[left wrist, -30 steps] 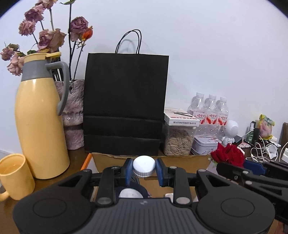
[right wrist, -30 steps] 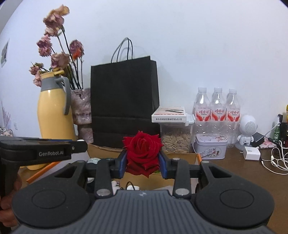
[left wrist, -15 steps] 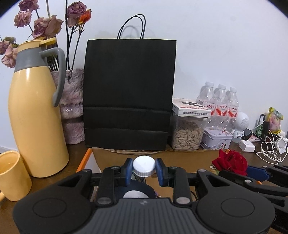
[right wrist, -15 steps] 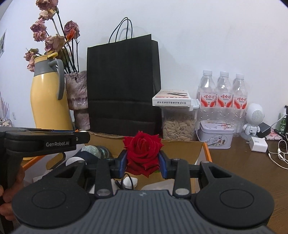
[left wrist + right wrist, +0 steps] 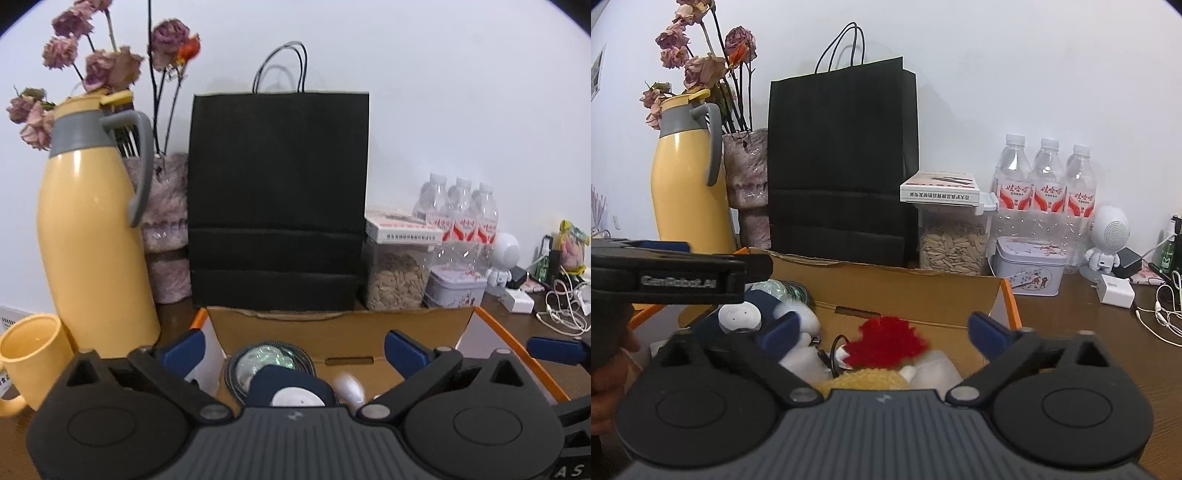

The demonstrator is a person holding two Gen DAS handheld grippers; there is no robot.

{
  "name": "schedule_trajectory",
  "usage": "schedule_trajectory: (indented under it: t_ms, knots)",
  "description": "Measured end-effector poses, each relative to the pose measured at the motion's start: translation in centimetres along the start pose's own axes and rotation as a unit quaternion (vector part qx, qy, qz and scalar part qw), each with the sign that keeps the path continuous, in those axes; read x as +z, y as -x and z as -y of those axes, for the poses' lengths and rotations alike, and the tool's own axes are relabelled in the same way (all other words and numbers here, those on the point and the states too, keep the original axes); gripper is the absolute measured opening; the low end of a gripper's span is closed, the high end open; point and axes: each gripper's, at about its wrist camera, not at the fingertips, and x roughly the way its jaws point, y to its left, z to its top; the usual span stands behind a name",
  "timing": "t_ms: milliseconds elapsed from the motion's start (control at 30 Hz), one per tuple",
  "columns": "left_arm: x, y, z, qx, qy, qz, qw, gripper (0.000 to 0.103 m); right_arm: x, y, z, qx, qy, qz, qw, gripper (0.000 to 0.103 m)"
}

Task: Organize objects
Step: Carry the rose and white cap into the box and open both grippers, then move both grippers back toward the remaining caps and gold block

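My left gripper [image 5: 295,350] hangs over the open cardboard box [image 5: 340,325], its jaws opening wide with nothing between the pads. A blurred white-capped bottle [image 5: 347,387] lies below it in the box, beside a dark blue item with a white disc [image 5: 295,397] and a coiled cable [image 5: 266,363]. My right gripper [image 5: 886,332] is over the same box [image 5: 886,284], jaws also opening. The red rose [image 5: 886,341] is loose and blurred between and below its pads, above a yellow plush thing [image 5: 864,380]. The left gripper [image 5: 683,277] shows at the left.
Behind the box stand a black paper bag [image 5: 277,199], a yellow thermos [image 5: 92,240], a yellow mug [image 5: 29,354] and a vase of dried flowers [image 5: 166,229]. To the right are a seed jar [image 5: 953,247], water bottles [image 5: 1045,184], a tin [image 5: 1027,269], a white robot figure [image 5: 1108,236] and cables [image 5: 1160,314].
Both grippers went from shut to wide open. The white-capped bottle left the left pads and the rose left the right pads; both dropped into the box.
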Motion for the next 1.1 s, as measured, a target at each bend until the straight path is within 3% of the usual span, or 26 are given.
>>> schedule_trajectory:
  t_ms: [667,1100]
  knots:
    - [-0.5,1.3,-0.8,-0.009,0.01,0.01,0.9999,0.103,-0.2,0.9,-0.2,-0.001,0.003,0.016,1.0,0.103]
    - [-2.5,3.6,-2.3,-0.02,0.029,0.004,0.9994,0.103,-1.9,3.2,-1.0,0.006,0.029,0.02,0.999,0.103]
